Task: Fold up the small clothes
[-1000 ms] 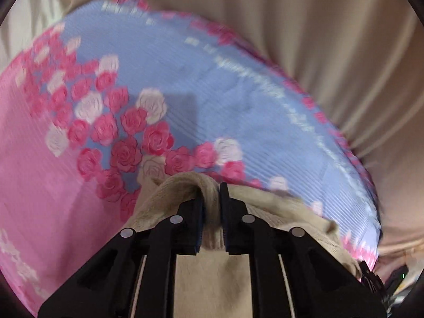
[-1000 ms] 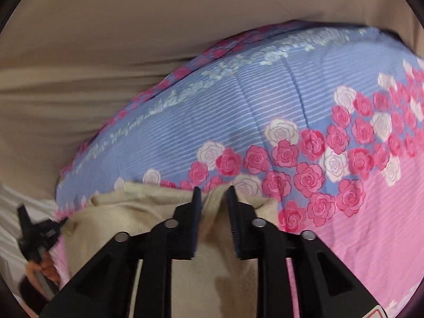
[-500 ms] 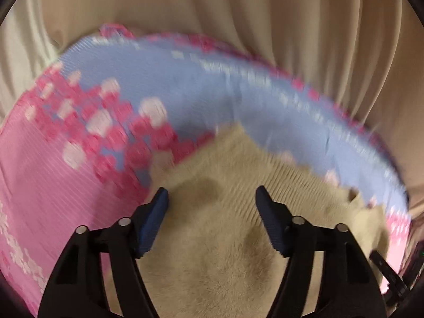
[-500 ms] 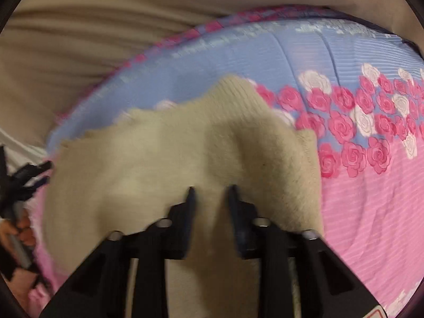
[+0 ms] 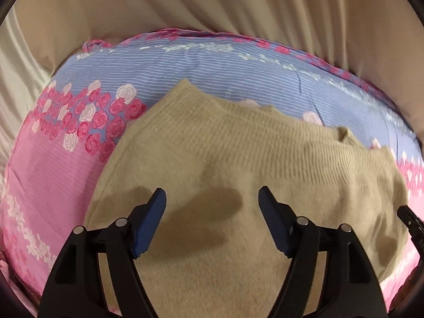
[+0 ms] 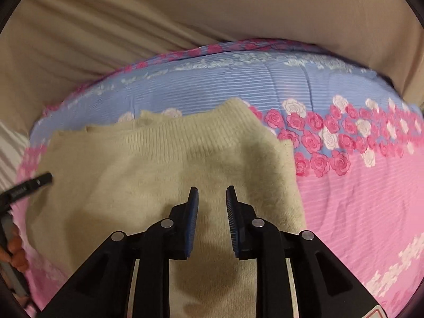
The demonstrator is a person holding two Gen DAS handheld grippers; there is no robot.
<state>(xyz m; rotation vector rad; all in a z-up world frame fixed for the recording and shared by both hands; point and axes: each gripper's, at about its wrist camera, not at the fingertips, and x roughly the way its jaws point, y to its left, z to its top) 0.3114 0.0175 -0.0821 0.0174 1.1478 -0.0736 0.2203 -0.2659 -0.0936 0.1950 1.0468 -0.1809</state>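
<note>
Left wrist view: one left claw [image 5: 212,206], its two fingers spread wide apart and holding nothing, above the cloth.
Garment: one beige knit sweater [image 5: 238,164] lies spread on the bedspread beneath both claws; its ribbed hem is at the far edge.
Bedspread: one floral bedspread [image 5: 47,175], pink near the camera and blue farther off, with a band of pink and white roses between.
Backdrop: beige draped fabric [image 5: 212,2] behind the bed.
Right wrist view: one right claw [image 6: 211,209], its two fingers parted by a narrow gap with nothing between them, over the sweater [image 6: 137,180].
Left edge of the right wrist view: the black tip of the left claw [image 6: 31,184] over the sweater's edge, and part of one hand [image 6: 13,251] holding it.
</note>
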